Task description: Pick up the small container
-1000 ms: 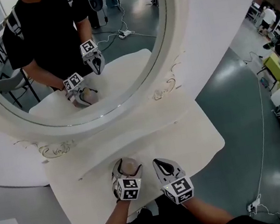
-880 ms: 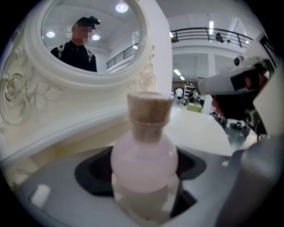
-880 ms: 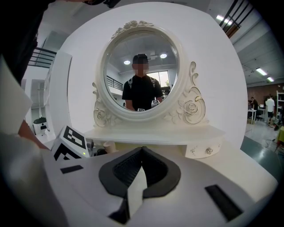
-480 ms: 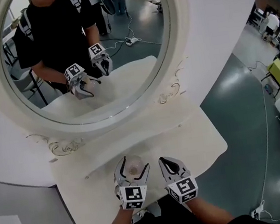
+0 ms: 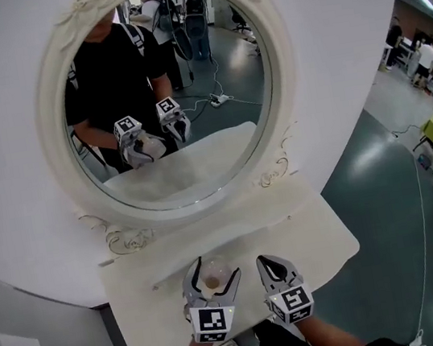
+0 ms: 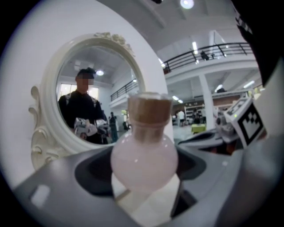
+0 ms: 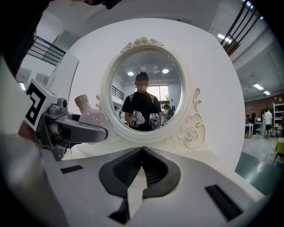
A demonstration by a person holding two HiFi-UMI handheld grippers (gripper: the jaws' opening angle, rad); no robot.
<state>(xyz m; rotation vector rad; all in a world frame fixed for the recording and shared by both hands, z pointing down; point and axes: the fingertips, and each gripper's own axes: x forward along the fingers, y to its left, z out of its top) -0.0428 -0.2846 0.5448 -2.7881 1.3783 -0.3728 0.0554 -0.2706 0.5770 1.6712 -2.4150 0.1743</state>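
Head view: one white worktop (image 5: 307, 231); one oval mirror (image 5: 192, 123) in ornate frame at far edge. Two claws over near edge, middle. Left claw (image 5: 214, 271) clamped wide on one small container (image 5: 214, 281). Right claw (image 5: 268, 262) just beside it, jaws together, nothing between. Only left gripper view shows container as round milky-pink flask with one cork stopper (image 6: 149, 111) in neck; contents unreadable. Only right gripper view shows flask tilted in left claw, bottom hidden by jaw. Mirror reflects person and both claws.
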